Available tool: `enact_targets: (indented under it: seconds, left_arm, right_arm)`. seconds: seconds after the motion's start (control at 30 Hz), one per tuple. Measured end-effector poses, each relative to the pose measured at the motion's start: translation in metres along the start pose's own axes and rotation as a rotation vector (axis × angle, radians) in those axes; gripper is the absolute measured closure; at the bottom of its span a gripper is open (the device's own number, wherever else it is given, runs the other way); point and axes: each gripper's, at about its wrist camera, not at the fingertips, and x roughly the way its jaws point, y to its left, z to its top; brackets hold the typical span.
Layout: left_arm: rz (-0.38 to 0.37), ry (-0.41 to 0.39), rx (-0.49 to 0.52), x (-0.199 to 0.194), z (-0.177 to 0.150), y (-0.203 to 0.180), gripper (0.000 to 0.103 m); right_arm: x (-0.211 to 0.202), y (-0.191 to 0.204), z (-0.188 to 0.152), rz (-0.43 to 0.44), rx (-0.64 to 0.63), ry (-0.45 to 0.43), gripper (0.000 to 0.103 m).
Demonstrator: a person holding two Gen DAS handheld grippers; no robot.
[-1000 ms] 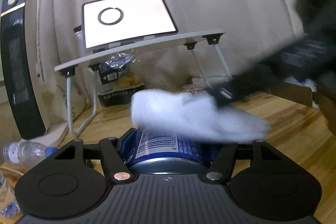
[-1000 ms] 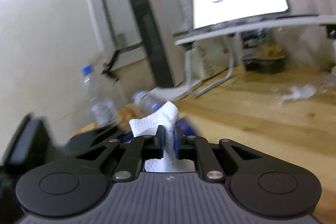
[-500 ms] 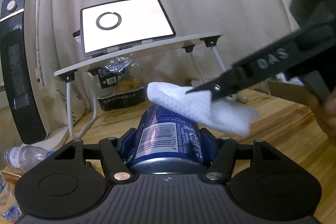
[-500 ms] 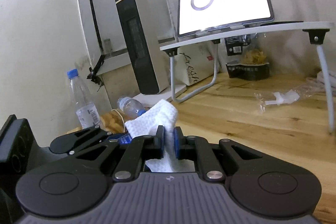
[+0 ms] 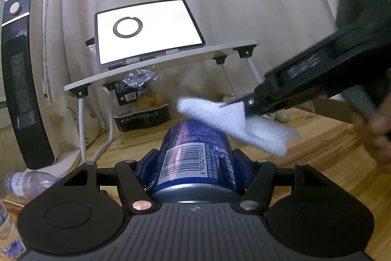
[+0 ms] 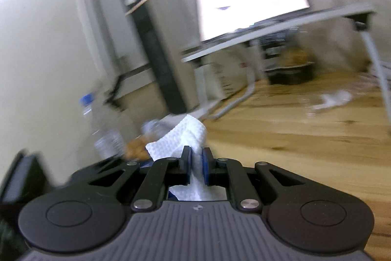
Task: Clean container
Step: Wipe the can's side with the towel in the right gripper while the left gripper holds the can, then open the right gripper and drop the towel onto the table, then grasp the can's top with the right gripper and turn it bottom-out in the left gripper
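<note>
Now the left gripper (image 5: 195,163) clamps the blue can (image 5: 195,158), its long axis pointing to twelve o'clock; the right gripper (image 5: 240,105), pinching the white cloth (image 5: 234,124), hovers at two o'clock.

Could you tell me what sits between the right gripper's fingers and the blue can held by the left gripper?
Only the white cloth, pinched in the right gripper, lies over the far end of the blue can; the left wrist view shows it.
</note>
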Motion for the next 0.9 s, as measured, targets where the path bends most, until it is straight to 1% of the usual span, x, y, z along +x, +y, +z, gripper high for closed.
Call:
enact_targets:
  seconds: [0.07,0.1,0.2,0.23,0.3,0.37,0.43,0.47,0.5,0.53,0.57,0.6,0.7,0.8,0.83,0.87,0.9]
  left_arm:
    - [0.011,0.006,0.001,0.001,0.0,-0.001,0.037]
    - [0.016,0.01,0.002,0.001,0.0,-0.001,0.036]
    - [0.017,0.009,0.005,0.001,0.0,-0.001,0.036]
    - [0.016,0.007,0.007,0.001,0.0,-0.001,0.037]
    - [0.015,0.007,0.009,0.001,0.0,-0.002,0.036]
    - [0.014,0.007,0.011,0.001,0.0,-0.002,0.036]
    - [0.014,0.007,0.013,0.001,0.0,-0.002,0.036]
    - [0.013,0.007,0.014,0.001,0.0,-0.002,0.036]
    - [0.013,0.007,0.015,0.001,0.0,-0.002,0.036]
    - [0.013,0.007,0.016,0.001,0.0,-0.002,0.036]
    - [0.012,0.007,0.016,0.001,0.0,-0.002,0.036]
    - [0.01,0.007,0.016,0.001,0.0,-0.002,0.036]
    - [0.01,0.008,0.02,0.001,0.001,-0.003,0.036]
    - [0.015,0.006,0.023,0.001,0.001,-0.004,0.036]
    - [0.018,0.006,0.024,0.001,0.001,-0.004,0.036]
    - [0.022,0.005,0.024,0.001,0.001,-0.004,0.036]
    - [0.025,0.005,0.024,0.001,0.001,-0.005,0.036]
  right_arm:
    - [0.007,-0.016,0.004,-0.063,-0.001,0.006,0.09]
    - [0.011,-0.024,0.006,-0.109,-0.014,0.019,0.091]
    - [0.029,-0.051,0.008,-0.291,-0.05,0.085,0.09]
    - [0.034,-0.061,0.006,-0.324,-0.034,0.107,0.09]
    - [0.038,-0.081,0.001,-0.369,0.033,0.126,0.083]
    - [0.041,-0.095,-0.004,-0.397,0.081,0.137,0.08]
    - [0.042,-0.101,-0.007,-0.417,0.093,0.143,0.08]
    - [0.041,-0.103,-0.008,-0.424,0.099,0.143,0.075]
    - [0.039,-0.104,-0.008,-0.434,0.102,0.135,0.06]
    - [0.036,-0.102,-0.006,-0.445,0.097,0.118,0.052]
    - [0.033,-0.101,-0.005,-0.456,0.092,0.101,0.042]
    - [0.031,-0.099,-0.004,-0.467,0.085,0.083,0.039]
    - [0.024,-0.094,0.005,-0.467,0.08,0.033,0.037]
    - [0.014,-0.084,0.014,-0.419,0.101,-0.016,0.036]
    - [0.011,-0.081,0.016,-0.375,0.124,-0.024,0.036]
    - [0.008,-0.08,0.016,-0.31,0.171,-0.034,0.035]
    - [0.004,-0.08,0.015,-0.24,0.242,-0.043,0.033]
